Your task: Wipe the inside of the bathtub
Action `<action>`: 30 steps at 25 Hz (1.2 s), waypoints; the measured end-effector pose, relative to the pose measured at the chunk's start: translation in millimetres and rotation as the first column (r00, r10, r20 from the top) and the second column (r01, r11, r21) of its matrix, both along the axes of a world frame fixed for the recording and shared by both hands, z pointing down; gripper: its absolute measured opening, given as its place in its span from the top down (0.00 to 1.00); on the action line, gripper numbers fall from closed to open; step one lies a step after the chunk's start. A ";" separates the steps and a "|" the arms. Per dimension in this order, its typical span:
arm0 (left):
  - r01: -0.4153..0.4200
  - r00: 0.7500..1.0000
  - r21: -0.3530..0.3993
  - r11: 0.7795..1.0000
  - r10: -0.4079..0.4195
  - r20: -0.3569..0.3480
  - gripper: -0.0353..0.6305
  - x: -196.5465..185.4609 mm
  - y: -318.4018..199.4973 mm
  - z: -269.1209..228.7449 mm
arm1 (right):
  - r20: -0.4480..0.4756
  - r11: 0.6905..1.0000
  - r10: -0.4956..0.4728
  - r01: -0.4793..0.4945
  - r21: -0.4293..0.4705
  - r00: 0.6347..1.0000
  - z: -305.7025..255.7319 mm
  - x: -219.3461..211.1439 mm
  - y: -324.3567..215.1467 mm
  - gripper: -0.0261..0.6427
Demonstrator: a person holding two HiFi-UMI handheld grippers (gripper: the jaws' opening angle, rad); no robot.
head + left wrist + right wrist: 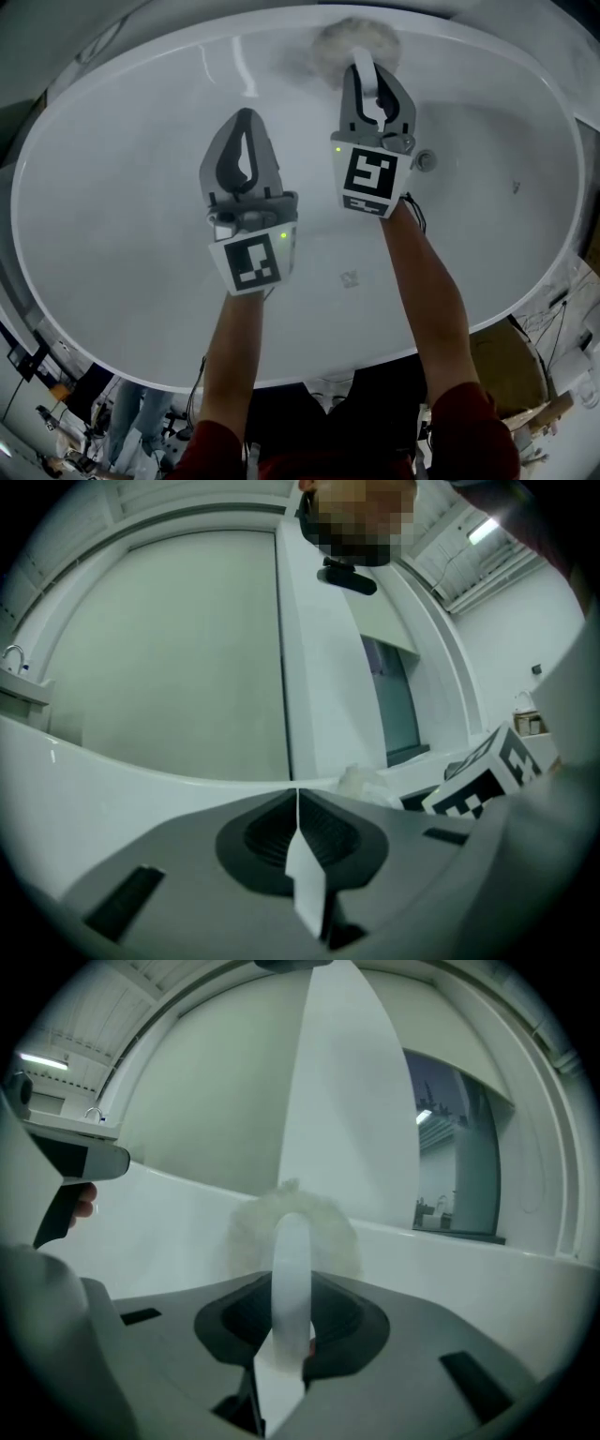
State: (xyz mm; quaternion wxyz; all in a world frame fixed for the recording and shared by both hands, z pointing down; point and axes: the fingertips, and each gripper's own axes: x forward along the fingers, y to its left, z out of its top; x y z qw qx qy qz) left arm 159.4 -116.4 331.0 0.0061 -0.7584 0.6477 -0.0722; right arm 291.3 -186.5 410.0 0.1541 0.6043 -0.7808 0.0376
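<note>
Clamping a white handle (291, 1260), the right gripper (367, 73) holds a fluffy pad (323, 45) against the far wall of the tub (122, 197), just beyond its tips. The left gripper (246, 124), jaws together and empty, hangs beside it inside the tub.

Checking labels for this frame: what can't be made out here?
Head view: the fluffy brush is blurred, and the right claw covers its lower part, so contact with the bathtub wall is unclear.
Right gripper view: the white handle hides the brush's centre.
Head view: the small mark on the bathtub floor is too small to identify.
Head view: the arms cover part of the bathtub's near rim.
</note>
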 end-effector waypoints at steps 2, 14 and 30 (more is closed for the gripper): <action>-0.022 1.000 0.001 1.000 0.022 -0.004 0.92 31.9 -8.8 4.3 | -0.003 1.000 0.008 -0.008 0.003 1.000 5.0 30.5 -4.4 0.82; -0.167 0.986 0.003 0.986 0.167 -0.024 0.92 211.0 -41.0 19.0 | -0.005 0.982 0.187 -0.187 -0.020 0.982 23.4 240.0 -17.8 0.82; -0.232 0.972 -0.001 0.973 0.232 -0.017 0.92 264.5 -41.0 18.7 | 0.030 0.959 0.279 -0.277 -0.056 0.960 27.4 299.2 -12.8 0.82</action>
